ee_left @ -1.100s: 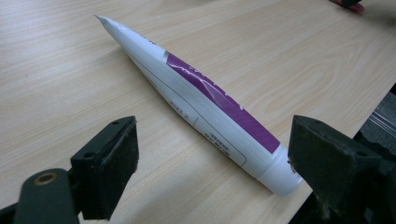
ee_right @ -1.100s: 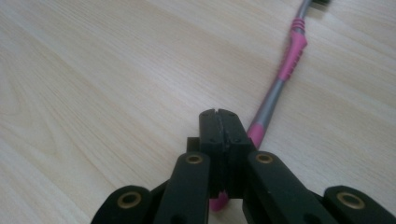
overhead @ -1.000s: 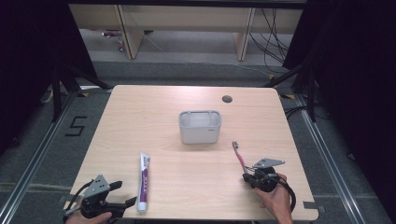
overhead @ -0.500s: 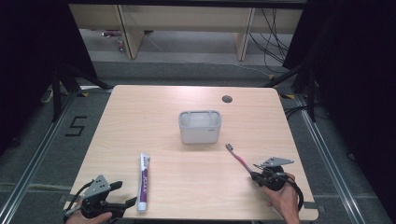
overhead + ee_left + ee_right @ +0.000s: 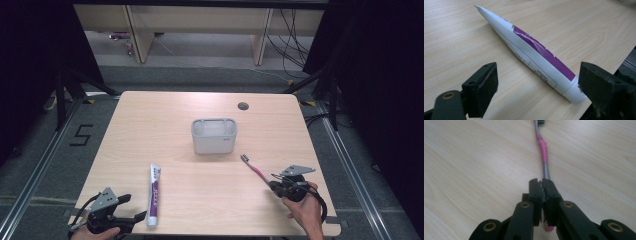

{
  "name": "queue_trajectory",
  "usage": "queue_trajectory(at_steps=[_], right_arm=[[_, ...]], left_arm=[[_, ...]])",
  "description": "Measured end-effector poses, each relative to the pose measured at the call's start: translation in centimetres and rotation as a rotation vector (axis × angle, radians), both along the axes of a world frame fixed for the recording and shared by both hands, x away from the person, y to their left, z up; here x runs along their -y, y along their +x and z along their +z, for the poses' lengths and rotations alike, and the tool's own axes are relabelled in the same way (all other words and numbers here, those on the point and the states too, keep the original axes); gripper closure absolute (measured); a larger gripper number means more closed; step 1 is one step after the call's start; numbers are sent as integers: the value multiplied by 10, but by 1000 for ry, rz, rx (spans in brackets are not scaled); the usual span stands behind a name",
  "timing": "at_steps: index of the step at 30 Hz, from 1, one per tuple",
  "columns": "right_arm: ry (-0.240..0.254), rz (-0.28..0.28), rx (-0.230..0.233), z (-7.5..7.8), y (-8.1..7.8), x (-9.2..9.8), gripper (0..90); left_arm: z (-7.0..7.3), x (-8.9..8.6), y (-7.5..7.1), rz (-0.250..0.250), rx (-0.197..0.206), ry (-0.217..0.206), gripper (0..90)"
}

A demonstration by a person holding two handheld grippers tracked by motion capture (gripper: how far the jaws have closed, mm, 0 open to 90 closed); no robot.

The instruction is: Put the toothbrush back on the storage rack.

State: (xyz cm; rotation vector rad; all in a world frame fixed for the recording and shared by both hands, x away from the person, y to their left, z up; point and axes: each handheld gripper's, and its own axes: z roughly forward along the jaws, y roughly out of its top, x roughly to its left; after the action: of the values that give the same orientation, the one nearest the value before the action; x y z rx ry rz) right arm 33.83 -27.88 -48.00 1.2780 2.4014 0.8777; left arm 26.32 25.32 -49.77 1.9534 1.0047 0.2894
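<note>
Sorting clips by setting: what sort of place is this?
Probably a lab recording bay, not a bathroom: a bare wooden table between black curtains, floor rails, and loose cables behind.

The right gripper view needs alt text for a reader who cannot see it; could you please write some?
The right gripper has its black jaws closed on the handle of a pink and grey toothbrush, which stretches away over the light wooden table, head at the top edge.

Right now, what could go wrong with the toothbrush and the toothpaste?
The right gripper pinches the toothbrush only near its tail end, so it might twist or slip loose. The toothpaste tube lies with its cap at the table edge; the open left gripper could nudge it off.
</note>
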Motion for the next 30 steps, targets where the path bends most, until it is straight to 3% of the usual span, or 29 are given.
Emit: queue_trajectory(at_steps=[1,2,4,7,8,9,10,11,19,30], right_arm=[[7,-29,-31,3,-2,-3,851],[2,-35,-30,4,-2,-3,847],[-42,0,7,5,2,-1,833],[-51,-6,-14,8,4,-4,815],[-62,9,2,8,5,-4,811],[-58,5,-11,10,6,-6,803],[-54,12,13,9,8,-7,798],[-64,3,-22,12,7,-9,794],[-138,27,-55,17,26,-21,773],[-219,62,-162,22,55,-35,708]], left_arm=[[0,0,0,3,2,-6,160],[-1,1,0,3,1,-5,160],[0,0,0,-2,-2,5,160],[-1,1,0,7,2,-10,160],[-1,1,0,7,-1,-3,160],[-1,1,0,7,-3,-3,160],[-1,0,0,8,-3,-3,160],[0,-1,0,5,-2,4,160],[-1,1,0,8,-1,-3,160],[-1,1,0,9,-2,-9,160]])
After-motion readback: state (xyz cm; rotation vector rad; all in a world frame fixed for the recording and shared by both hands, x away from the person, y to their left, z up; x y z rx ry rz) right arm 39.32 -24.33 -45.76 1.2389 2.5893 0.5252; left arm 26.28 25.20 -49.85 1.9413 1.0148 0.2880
